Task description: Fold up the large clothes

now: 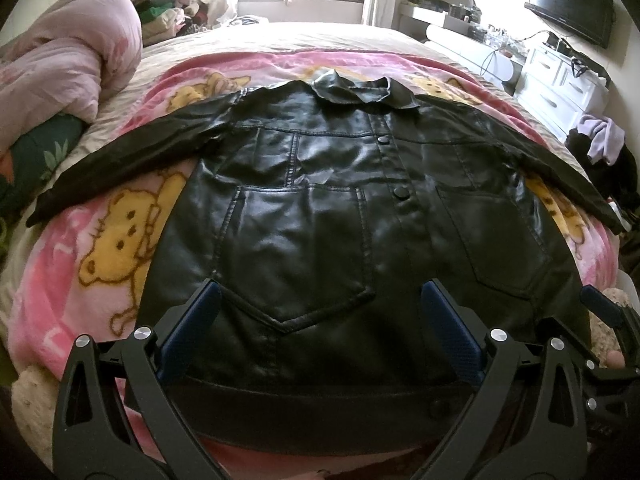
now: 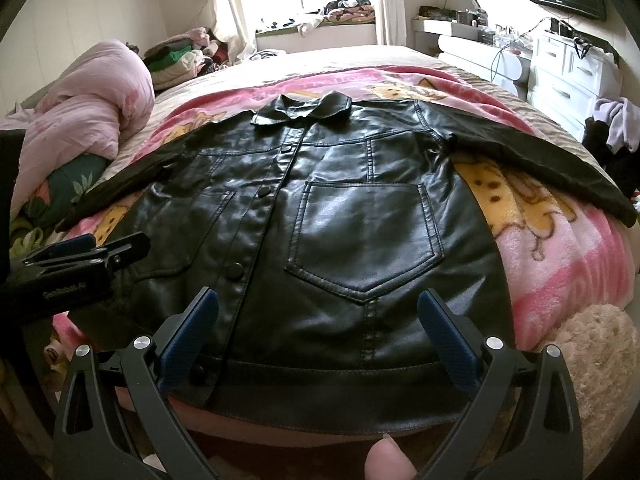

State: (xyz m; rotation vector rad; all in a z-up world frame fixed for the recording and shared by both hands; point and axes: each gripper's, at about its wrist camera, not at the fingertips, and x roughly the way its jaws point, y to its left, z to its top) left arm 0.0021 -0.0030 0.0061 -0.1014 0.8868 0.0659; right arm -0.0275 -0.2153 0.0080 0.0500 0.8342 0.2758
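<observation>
A black leather jacket (image 1: pixel 320 208) (image 2: pixel 320 216) lies flat and buttoned on a pink bear-print blanket (image 1: pixel 80 280) (image 2: pixel 560 248), collar far, hem near me, both sleeves spread sideways. My left gripper (image 1: pixel 320 300) hovers open above the left half of the hem, nothing between its blue pads. My right gripper (image 2: pixel 318 308) hovers open above the right half of the hem, also empty. The left gripper (image 2: pixel 80 252) shows at the left edge of the right wrist view, and the right gripper (image 1: pixel 608 312) at the right edge of the left wrist view.
A bunched pink quilt (image 1: pixel 68 52) (image 2: pixel 88 92) sits on the bed's left side. Piled clothes (image 2: pixel 180 56) lie near the window. White drawers (image 2: pixel 568 76) and a wall TV (image 1: pixel 572 4) stand on the right. A fingertip (image 2: pixel 388 460) shows at the bottom.
</observation>
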